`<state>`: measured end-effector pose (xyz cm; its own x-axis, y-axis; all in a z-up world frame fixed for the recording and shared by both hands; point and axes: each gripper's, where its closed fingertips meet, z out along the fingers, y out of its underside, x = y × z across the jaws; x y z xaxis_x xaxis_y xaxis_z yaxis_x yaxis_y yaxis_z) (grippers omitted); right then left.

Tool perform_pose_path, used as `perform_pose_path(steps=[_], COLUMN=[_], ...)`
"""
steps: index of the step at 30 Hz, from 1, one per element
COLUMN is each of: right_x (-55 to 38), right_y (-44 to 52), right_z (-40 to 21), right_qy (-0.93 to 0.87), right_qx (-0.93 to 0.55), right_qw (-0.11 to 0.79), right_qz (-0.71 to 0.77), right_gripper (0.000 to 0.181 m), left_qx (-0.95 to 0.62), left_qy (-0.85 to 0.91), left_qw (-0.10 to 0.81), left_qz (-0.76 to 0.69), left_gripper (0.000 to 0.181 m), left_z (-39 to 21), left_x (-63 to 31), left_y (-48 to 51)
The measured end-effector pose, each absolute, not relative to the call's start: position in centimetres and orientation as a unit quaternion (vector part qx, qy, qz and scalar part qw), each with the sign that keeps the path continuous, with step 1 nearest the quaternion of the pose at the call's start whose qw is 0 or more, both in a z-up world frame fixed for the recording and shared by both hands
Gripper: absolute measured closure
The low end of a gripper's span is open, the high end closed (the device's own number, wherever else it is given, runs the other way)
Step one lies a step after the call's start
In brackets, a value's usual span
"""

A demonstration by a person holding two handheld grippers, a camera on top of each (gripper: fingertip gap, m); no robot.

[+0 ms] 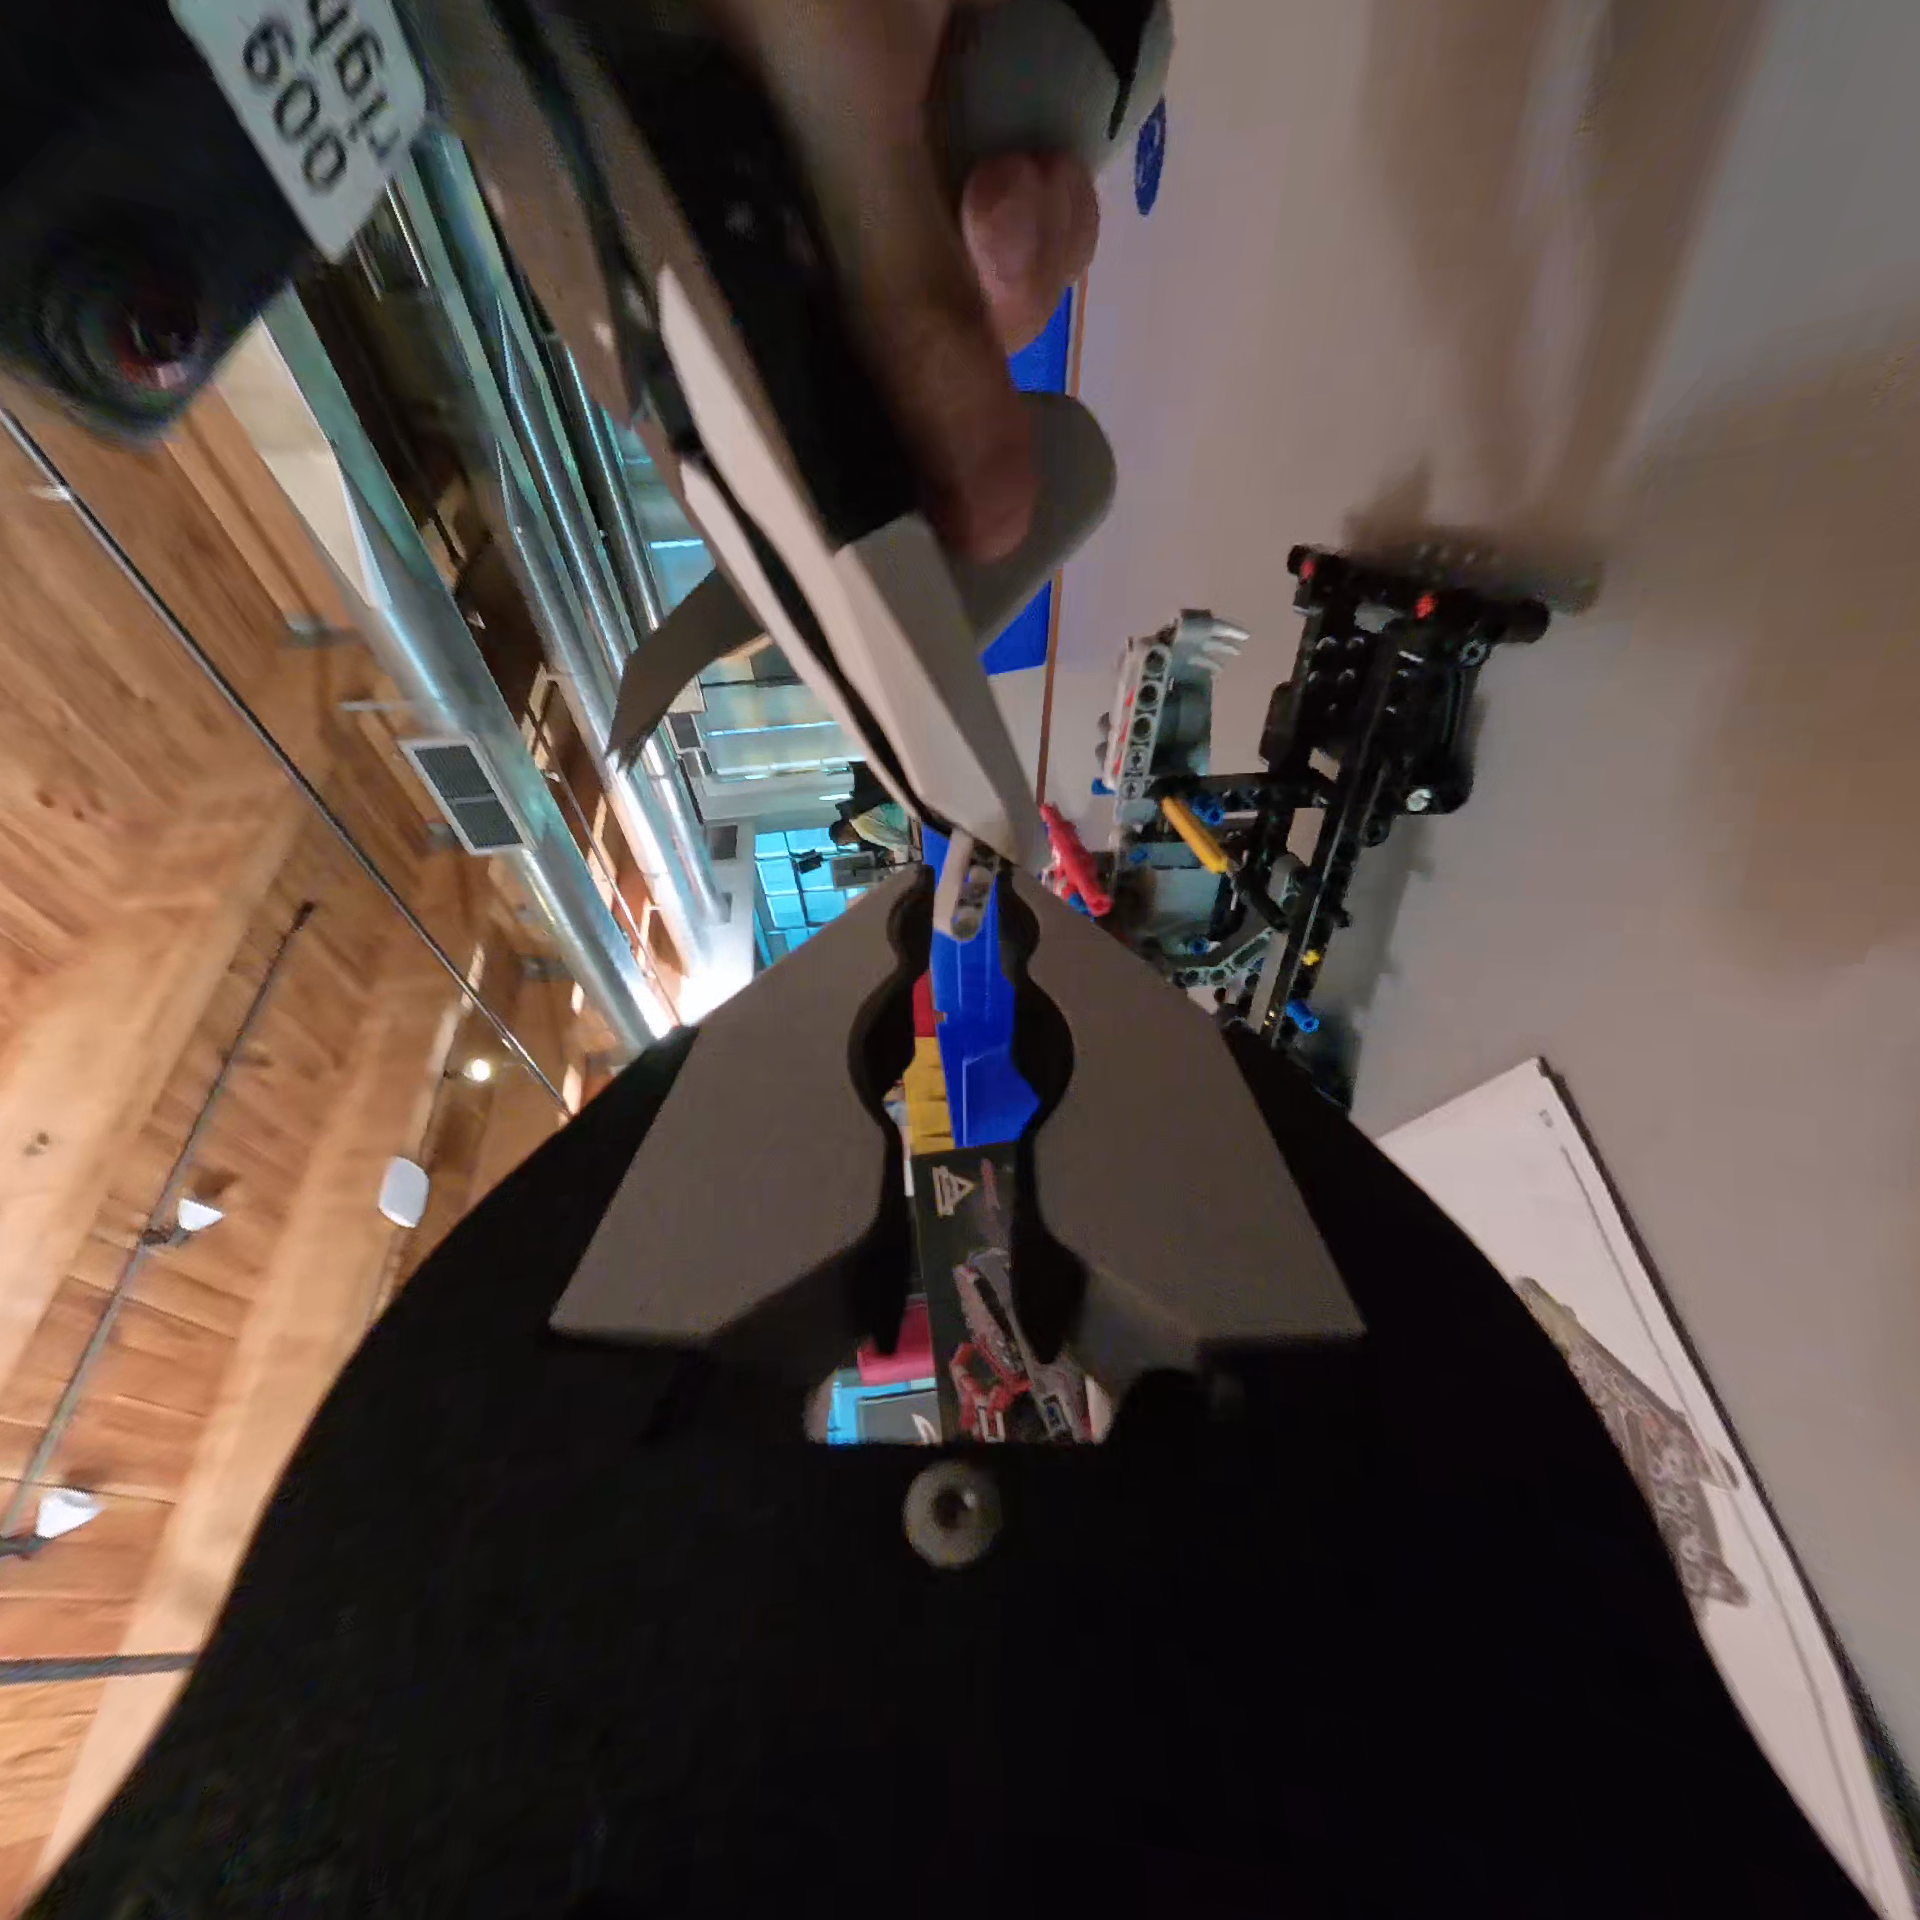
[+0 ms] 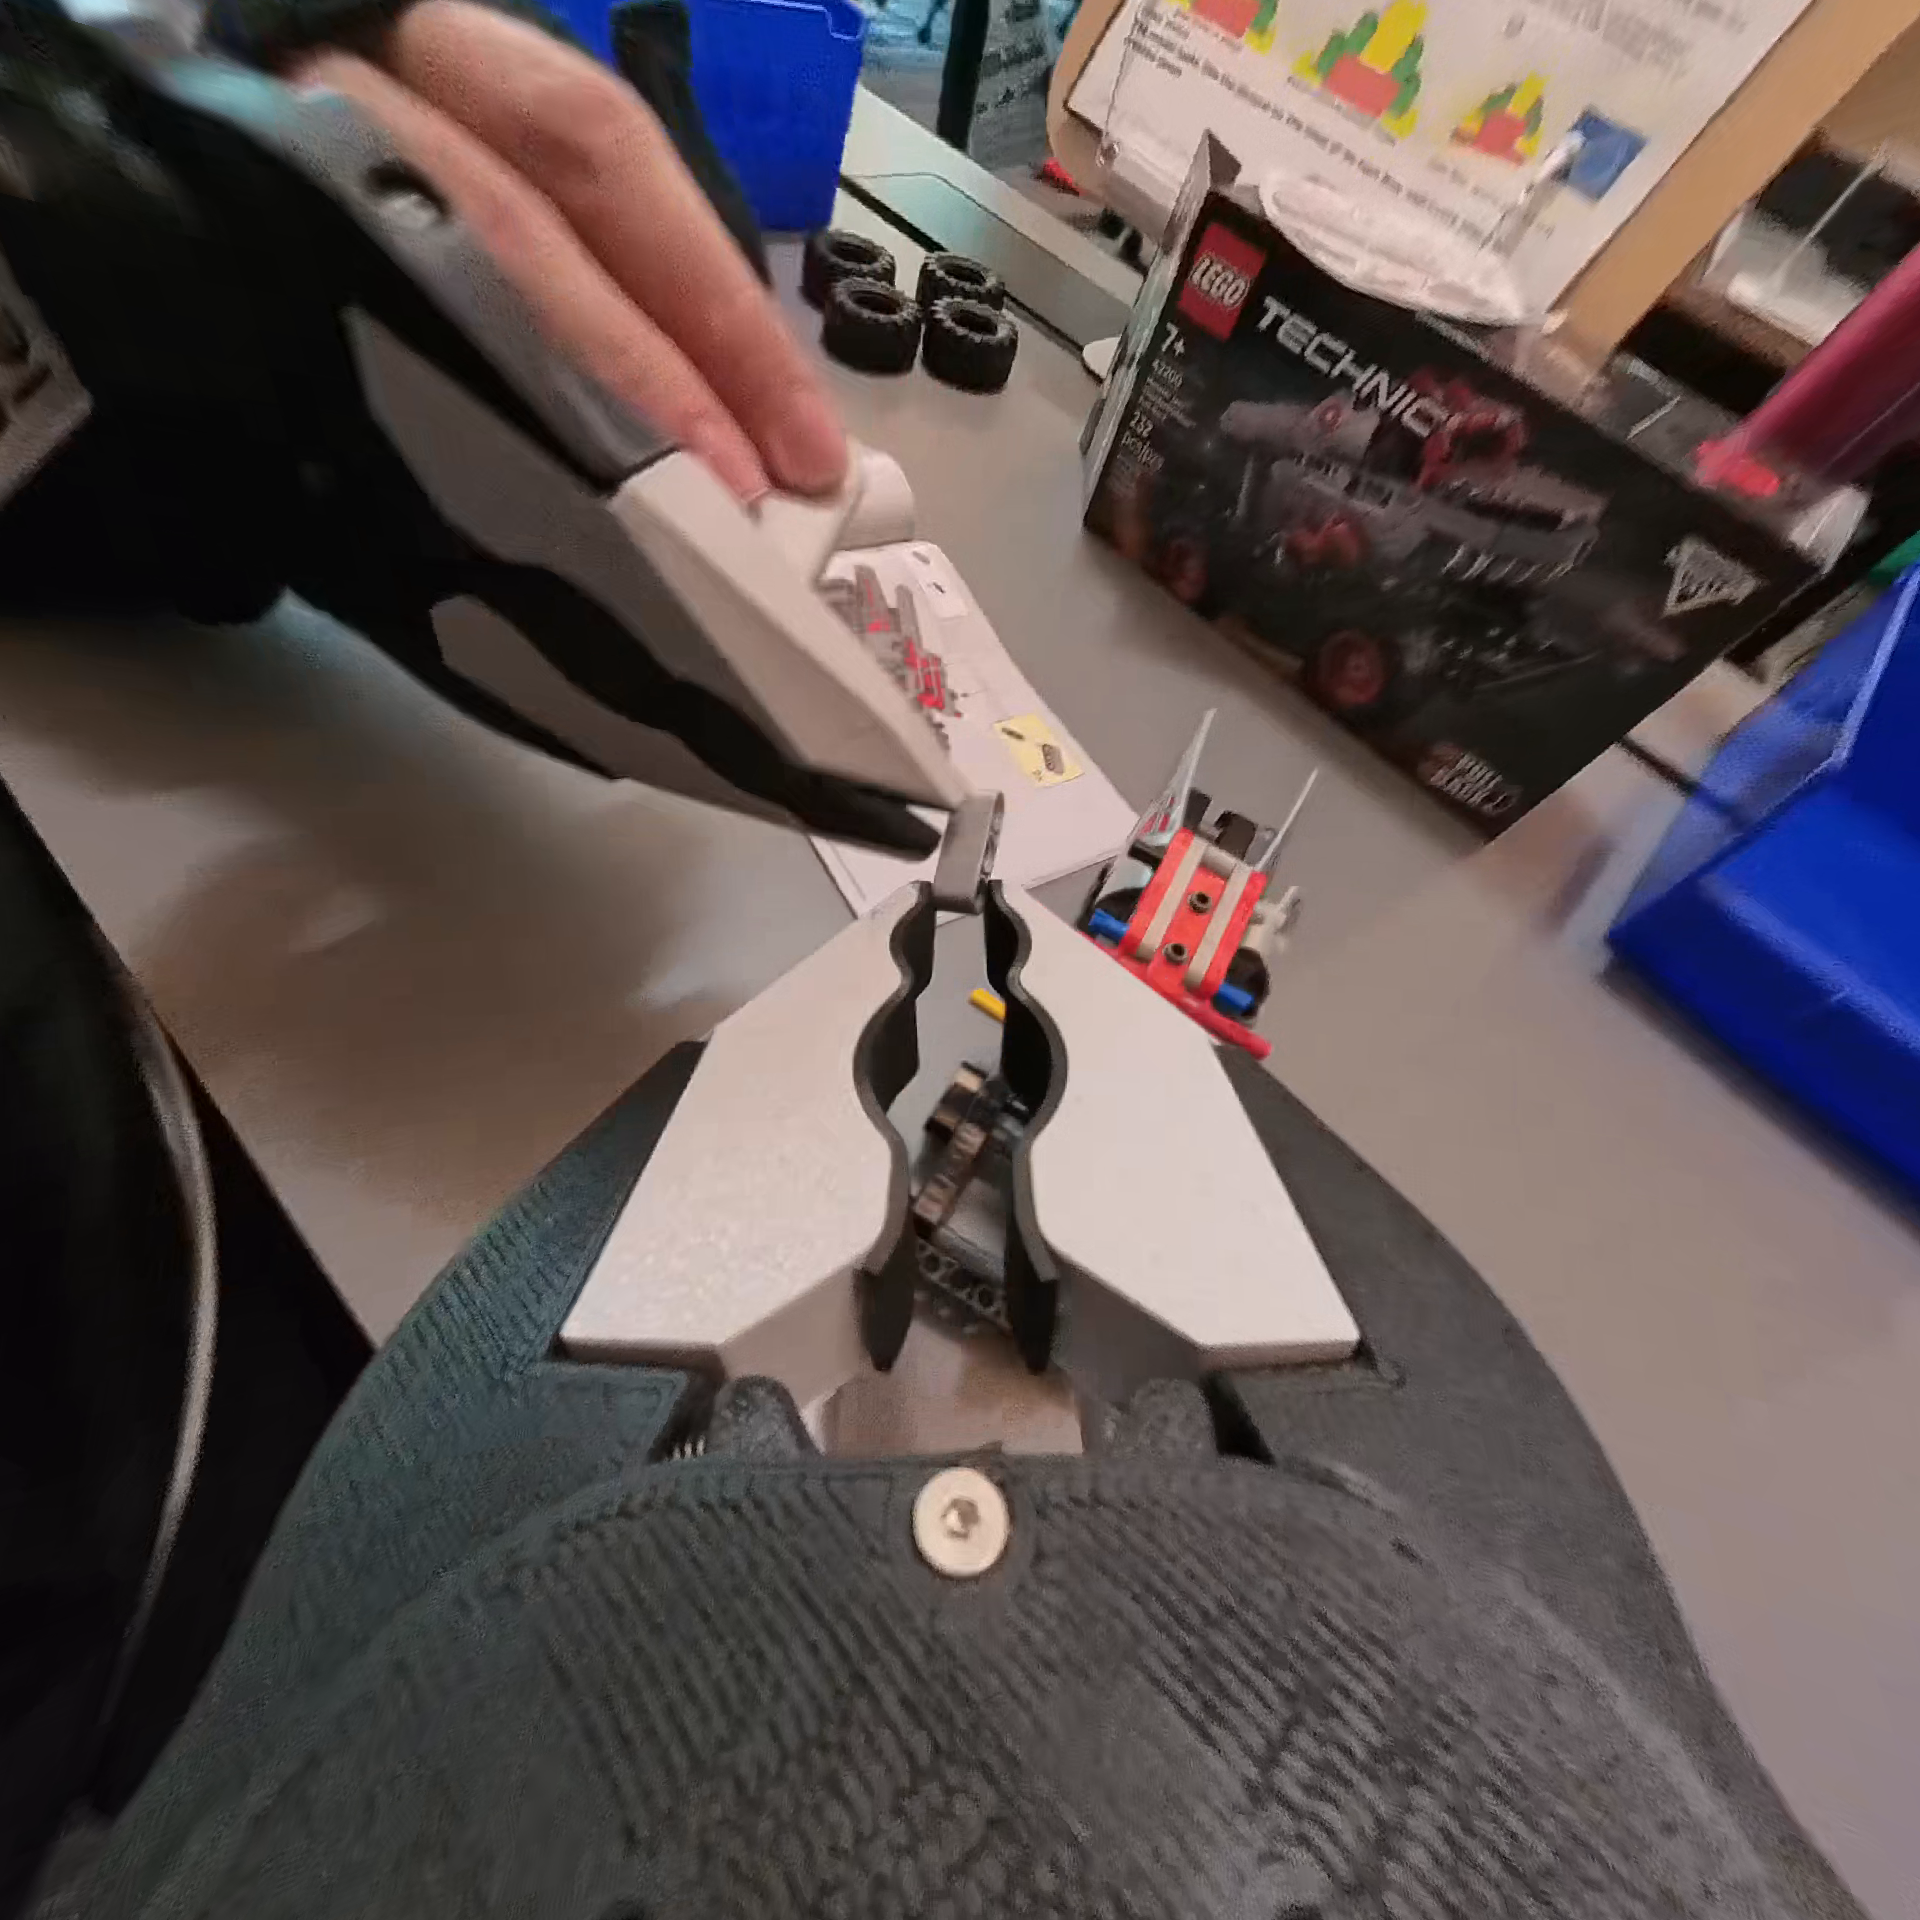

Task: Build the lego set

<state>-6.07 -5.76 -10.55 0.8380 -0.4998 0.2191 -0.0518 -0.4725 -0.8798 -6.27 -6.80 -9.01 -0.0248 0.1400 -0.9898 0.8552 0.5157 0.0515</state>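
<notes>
A small grey lego piece [image 2: 969,850] is held in the air between both grippers' tips. My right gripper [image 2: 956,896] is shut on its lower end. My left gripper [image 1: 968,902] is shut on the same piece [image 1: 961,896]; in the right wrist view its tips meet the piece's top from the upper left. The black chassis model [image 1: 1361,717] with grey teeth lies on the grey table [image 2: 1455,1247]. A red and grey sub-assembly with spikes [image 2: 1195,920] stands just beyond the piece.
The black lego box [image 2: 1403,499] stands at the back right. Several black tyres [image 2: 914,312] sit at the back. The instruction booklet [image 2: 997,748] lies under the grippers. A blue bin [image 2: 1787,883] is at the right, another [image 2: 769,94] at the back.
</notes>
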Motion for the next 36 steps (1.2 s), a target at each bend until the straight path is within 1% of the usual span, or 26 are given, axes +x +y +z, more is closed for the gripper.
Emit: perform_pose_path(steps=[1,8,9,10,12,13,14,19,22,25,27,29,35,36], right_x=[-6.2,-6.6,-6.6,-6.6,-6.7,-6.8,-6.9,-7.1,-7.0,-6.9,-6.4,-6.4,-6.6,-6.6], right_y=[-5.7,-5.8,-5.9,-5.9,-6.0,-5.9,-5.8,-5.4,-5.4,-5.4,-6.1,-6.4,-5.6,-5.4], right_z=[-10.6,-11.4,-11.4,-11.4,-11.2,-11.2,-11.3,-11.6,-11.6,-11.0,-10.7,-10.4,-10.1,-10.1], right_qy=[0.179,0.237,0.243,0.248,0.257,0.255,0.255,0.264,0.273,0.256,0.251,0.233,0.226,0.225], right_qx=[-0.825,-0.814,-0.811,-0.805,-0.797,-0.795,-0.797,-0.791,-0.784,-0.779,-0.780,-0.785,-0.779,-0.777], right_qw=[0.492,0.516,0.521,0.530,0.542,0.545,0.544,0.551,0.557,0.571,0.568,0.565,0.576,0.580], right_qz=[-0.213,-0.119,-0.110,-0.097,-0.077,-0.072,-0.066,-0.041,-0.029,-0.043,-0.082,-0.105,-0.103,-0.098], right_gripper=[0.174,0.173,0.174,0.174,0.174,0.174,0.174,0.174,0.174,0.172,0.168,0.170,0.162,0.164], left_qx=[0.389,0.407,0.409,0.409,0.404,0.399,0.396,0.398,0.387,0.360,0.347,0.334,0.340,0.344], left_qy=[0.643,0.627,0.631,0.633,0.628,0.623,0.624,0.616,0.620,0.626,0.638,0.651,0.655,0.652], left_qw=[0.589,0.605,0.604,0.602,0.607,0.612,0.612,0.621,0.615,0.609,0.599,0.585,0.580,0.584], left_qz=[-0.297,-0.274,-0.265,-0.262,-0.273,-0.281,-0.281,-0.278,-0.298,-0.329,-0.337,-0.350,-0.346,-0.340], left_gripper=[0.177,0.177,0.165,0.158,0.163,0.174,0.176,0.173,0.177,0.177,0.177,0.177,0.177,0.177], left_z=[-9.2,-10.1,-10.4,-10.5,-10.2,-9.9,-9.8,-10.1,-10.0,-9.2,-9.2,-9.3,-9.7,-9.8], left_x=[-6.2,-6.2,-6.1,-6.1,-6.3,-6.4,-6.4,-6.3,-6.3,-6.0,-5.5,-5.2,-5.2,-5.2], left_y=[-6.9,-7.1,-7.0,-6.9,-7.1,-7.2,-7.1,-7.1,-7.0,-6.9,-6.6,-6.5,-6.5,-6.6])
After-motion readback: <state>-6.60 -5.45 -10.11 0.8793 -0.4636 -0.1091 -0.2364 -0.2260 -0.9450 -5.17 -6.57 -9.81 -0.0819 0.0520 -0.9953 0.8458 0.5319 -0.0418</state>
